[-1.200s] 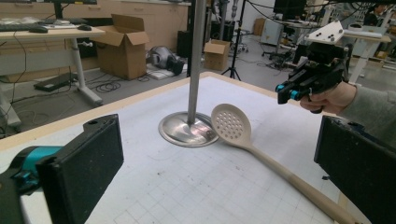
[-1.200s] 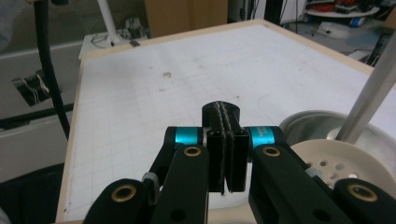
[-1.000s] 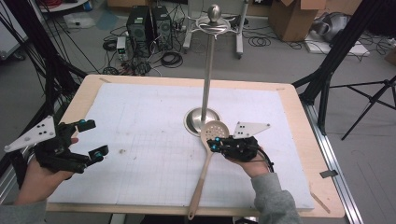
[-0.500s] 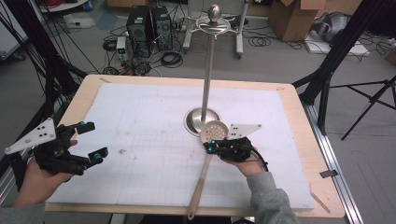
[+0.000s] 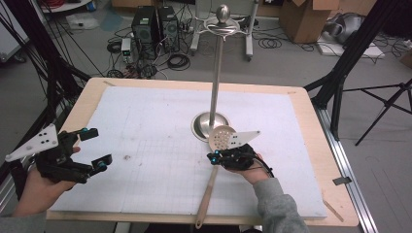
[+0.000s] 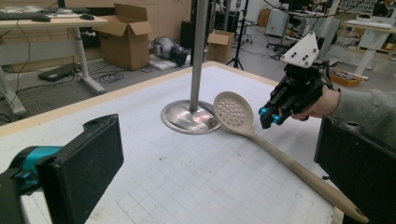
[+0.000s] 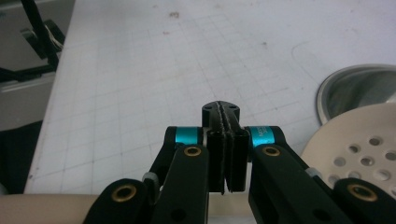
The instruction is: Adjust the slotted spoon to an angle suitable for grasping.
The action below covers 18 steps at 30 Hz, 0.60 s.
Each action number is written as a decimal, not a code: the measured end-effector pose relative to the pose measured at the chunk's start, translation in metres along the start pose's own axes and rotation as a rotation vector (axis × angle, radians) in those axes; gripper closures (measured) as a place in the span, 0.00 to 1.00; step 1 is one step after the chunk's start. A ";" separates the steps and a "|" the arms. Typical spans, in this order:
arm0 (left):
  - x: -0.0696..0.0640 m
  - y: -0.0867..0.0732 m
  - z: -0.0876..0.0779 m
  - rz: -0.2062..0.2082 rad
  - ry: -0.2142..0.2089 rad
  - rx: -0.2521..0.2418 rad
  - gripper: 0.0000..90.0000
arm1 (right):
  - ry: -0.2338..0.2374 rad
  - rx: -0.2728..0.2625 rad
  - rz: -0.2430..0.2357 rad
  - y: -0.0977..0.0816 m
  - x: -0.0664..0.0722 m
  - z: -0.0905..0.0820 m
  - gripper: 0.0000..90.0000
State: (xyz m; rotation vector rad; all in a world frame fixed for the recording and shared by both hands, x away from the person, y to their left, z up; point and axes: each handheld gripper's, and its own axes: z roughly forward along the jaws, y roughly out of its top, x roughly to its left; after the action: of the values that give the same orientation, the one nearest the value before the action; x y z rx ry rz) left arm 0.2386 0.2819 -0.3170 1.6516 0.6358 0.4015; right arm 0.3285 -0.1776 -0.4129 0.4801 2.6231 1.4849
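Right hand-held gripper (image 5: 215,158): jaws together, empty, poised over the slotted spoon (image 5: 215,161), which lies on the surface (image 5: 145,126) beside the stand's base (image 5: 206,124). Left hand-held gripper (image 5: 95,149): jaws apart, empty.

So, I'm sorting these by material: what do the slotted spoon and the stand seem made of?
Slotted spoon: probably pale wood or bamboo, though plastic is possible; matt beige, no shine. Stand: evidently polished metal, likely steel; its round base mirrors the light.
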 end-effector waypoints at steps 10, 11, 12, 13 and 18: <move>0.000 -0.002 -0.001 -0.006 0.003 0.004 0.02 | 0.008 0.057 0.003 -0.007 -0.002 0.014 0.99; 0.000 -0.002 -0.001 -0.005 0.004 0.006 0.02 | 0.013 0.052 0.008 -0.008 -0.002 0.015 0.99; 0.000 -0.002 -0.001 -0.005 0.004 0.006 0.02 | 0.012 0.058 0.012 -0.010 -0.003 0.016 0.99; 0.000 -0.002 -0.001 -0.004 0.004 0.005 0.02 | 0.011 0.070 0.017 -0.011 -0.003 0.016 0.99; 0.000 -0.003 0.000 -0.006 0.004 0.006 0.02 | 0.023 0.094 0.026 -0.015 -0.004 0.019 0.99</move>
State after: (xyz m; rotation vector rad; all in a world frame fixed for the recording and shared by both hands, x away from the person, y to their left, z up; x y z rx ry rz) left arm 0.2380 0.2823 -0.3200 1.6550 0.6456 0.3984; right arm 0.3331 -0.1702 -0.4360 0.5107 2.7243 1.3876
